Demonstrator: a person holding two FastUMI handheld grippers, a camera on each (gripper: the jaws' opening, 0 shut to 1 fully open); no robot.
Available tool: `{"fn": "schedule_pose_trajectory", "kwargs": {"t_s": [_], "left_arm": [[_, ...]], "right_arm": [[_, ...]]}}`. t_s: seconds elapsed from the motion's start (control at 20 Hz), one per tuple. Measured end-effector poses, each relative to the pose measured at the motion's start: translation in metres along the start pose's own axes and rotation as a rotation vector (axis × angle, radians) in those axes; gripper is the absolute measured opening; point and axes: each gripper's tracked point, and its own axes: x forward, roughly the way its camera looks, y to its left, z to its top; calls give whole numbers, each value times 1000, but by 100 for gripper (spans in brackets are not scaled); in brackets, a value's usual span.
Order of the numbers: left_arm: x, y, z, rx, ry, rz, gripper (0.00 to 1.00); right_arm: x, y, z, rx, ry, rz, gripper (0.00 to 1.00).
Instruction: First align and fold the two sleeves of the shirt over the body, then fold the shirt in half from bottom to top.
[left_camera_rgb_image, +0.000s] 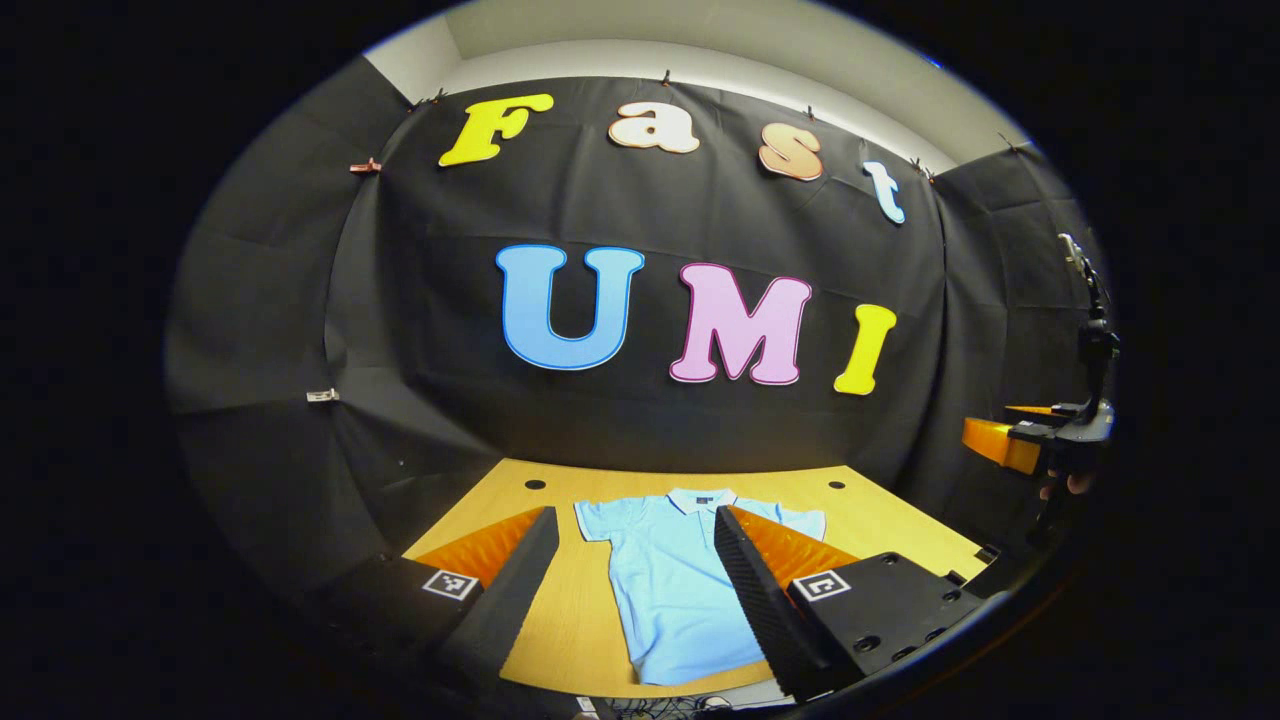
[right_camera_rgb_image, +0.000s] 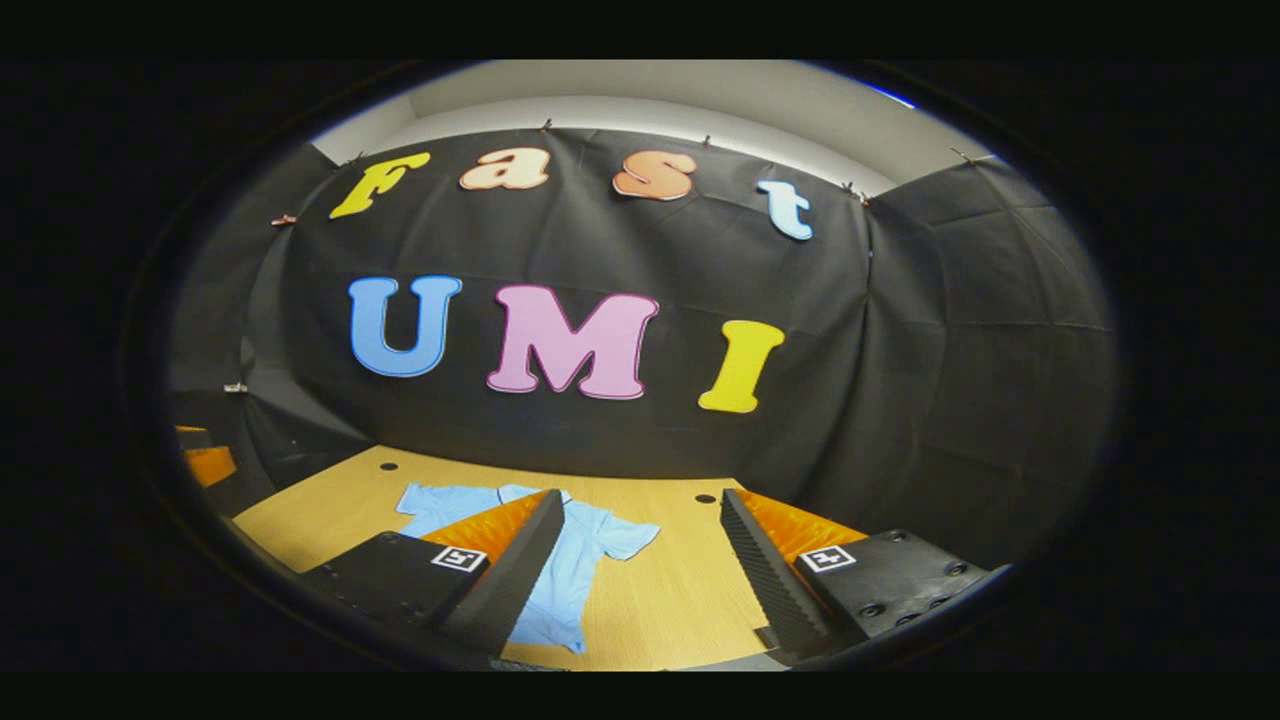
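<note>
A light blue polo shirt (left_camera_rgb_image: 668, 580) lies flat on the wooden table (left_camera_rgb_image: 880, 520), collar toward the back wall, both short sleeves spread out. My left gripper (left_camera_rgb_image: 633, 565) hangs above it, open, with nothing between its fingers. In the right gripper view the shirt (right_camera_rgb_image: 580, 560) lies to the left, partly hidden behind one finger. My right gripper (right_camera_rgb_image: 640, 555) is open and empty above the table (right_camera_rgb_image: 680, 590), right of the shirt. The right gripper (left_camera_rgb_image: 1040, 440) also shows at the far right of the left gripper view, with a hand holding it.
Black cloth walls close the booth behind and at both sides. The table has small round holes (left_camera_rgb_image: 535, 484) near its back edge. Bare wood lies on either side of the shirt. Cables (left_camera_rgb_image: 660, 706) show below the table's front edge.
</note>
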Motion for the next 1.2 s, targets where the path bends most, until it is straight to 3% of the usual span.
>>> {"fn": "schedule_pose_trajectory", "kwargs": {"t_s": [0.2, 0.45, 0.7, 1.05, 1.2], "left_arm": [[9, 0, 1, -9, 20, 8, 98], [34, -4, 0, -4, 50, 24, 99], [77, -1, -3, -16, 81, 93, 98], [150, -4, -5, -66, 146, 190, 98], [178, -8, -13, -39, 180, 209, 98]], "right_arm": [[48, 6, -19, 19, 83, 49, 98], [136, 5, -51, -63, 164, 69, 97], [225, 7, -102, -94, 288, 87, 98], [321, -13, -202, 18, 526, 38, 98], [352, -19, -249, 62, 617, 23, 97]]}}
